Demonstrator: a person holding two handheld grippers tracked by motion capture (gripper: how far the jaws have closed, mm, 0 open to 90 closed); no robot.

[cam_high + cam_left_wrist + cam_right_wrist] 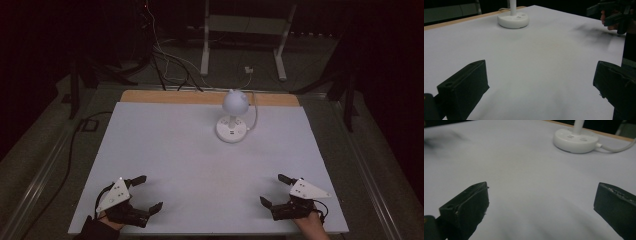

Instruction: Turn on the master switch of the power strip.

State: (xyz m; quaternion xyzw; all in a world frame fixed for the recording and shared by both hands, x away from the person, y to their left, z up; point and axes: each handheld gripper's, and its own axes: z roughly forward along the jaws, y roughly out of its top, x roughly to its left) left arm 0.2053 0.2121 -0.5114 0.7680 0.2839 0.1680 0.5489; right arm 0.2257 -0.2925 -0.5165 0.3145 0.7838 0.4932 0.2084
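The small white plastic desk lamp [233,117] with a round base stands at the far middle of the white tabletop [165,150], well ahead of both tools. The right tool [274,190] lies nearer it than the left tool [146,192]; both gape wide, empty.

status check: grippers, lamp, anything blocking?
Left hand-held gripper and right hand-held gripper open, empty, near table edge. Lamp upright at far side, untouched. Nothing between.

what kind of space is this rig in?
Probably a lab or recording bench, kept dark. A white-covered table holds just a small white desk lamp; cables trail over the floor behind, by a bare metal stand. Both claws hover open.
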